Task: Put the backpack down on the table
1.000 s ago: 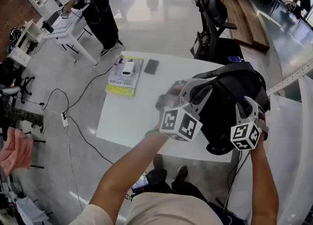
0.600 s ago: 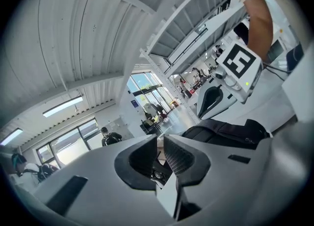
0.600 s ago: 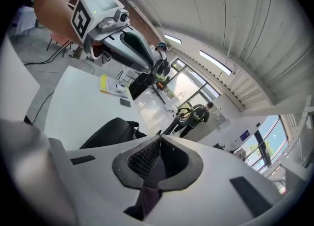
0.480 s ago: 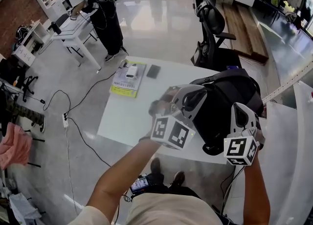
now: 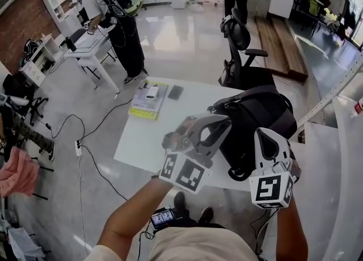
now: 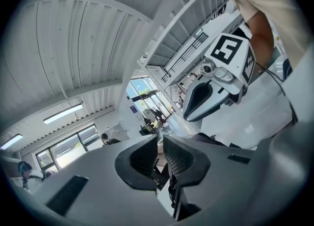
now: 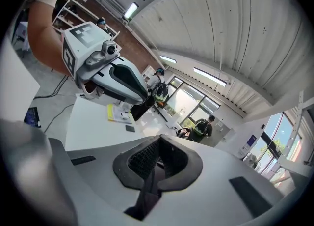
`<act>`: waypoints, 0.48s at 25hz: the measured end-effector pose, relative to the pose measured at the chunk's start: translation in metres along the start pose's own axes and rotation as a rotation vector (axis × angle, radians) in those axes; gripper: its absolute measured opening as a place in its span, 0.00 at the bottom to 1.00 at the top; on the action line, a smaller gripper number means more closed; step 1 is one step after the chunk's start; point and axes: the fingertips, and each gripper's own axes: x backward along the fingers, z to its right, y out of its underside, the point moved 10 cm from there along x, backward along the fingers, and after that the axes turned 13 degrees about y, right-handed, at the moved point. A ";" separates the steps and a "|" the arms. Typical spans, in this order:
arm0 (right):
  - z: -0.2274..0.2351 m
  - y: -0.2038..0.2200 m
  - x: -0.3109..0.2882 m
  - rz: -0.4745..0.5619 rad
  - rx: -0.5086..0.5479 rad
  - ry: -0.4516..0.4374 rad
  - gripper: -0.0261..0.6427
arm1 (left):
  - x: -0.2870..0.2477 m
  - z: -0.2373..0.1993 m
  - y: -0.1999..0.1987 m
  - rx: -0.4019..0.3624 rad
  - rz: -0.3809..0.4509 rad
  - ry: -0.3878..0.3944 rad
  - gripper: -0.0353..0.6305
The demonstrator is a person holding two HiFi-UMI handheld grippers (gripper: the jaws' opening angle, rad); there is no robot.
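Black backpack (image 5: 258, 121) sits on the right end of the white table (image 5: 148, 140). Right gripper (image 7: 158, 145), jaws spread a second ago, now pressed together empty; left gripper (image 6: 161, 146) has just been closing, almost together, nothing between. You've lifted both clear, so the set-down looks done.

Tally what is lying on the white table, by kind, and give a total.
Backpack: 1
Yellow booklet: 1
White device on the booklet: 1
Dark phone-like slab: 1
Total: 4
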 end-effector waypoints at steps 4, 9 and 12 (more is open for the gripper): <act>0.001 -0.007 0.023 0.036 -0.045 -0.043 0.08 | 0.016 0.013 -0.013 0.003 0.006 -0.001 0.12; -0.003 -0.006 0.042 0.060 -0.072 -0.072 0.07 | 0.031 0.028 -0.016 0.018 -0.011 -0.009 0.12; -0.004 -0.003 0.051 0.064 -0.086 -0.085 0.07 | 0.038 0.035 -0.018 0.039 -0.017 -0.014 0.12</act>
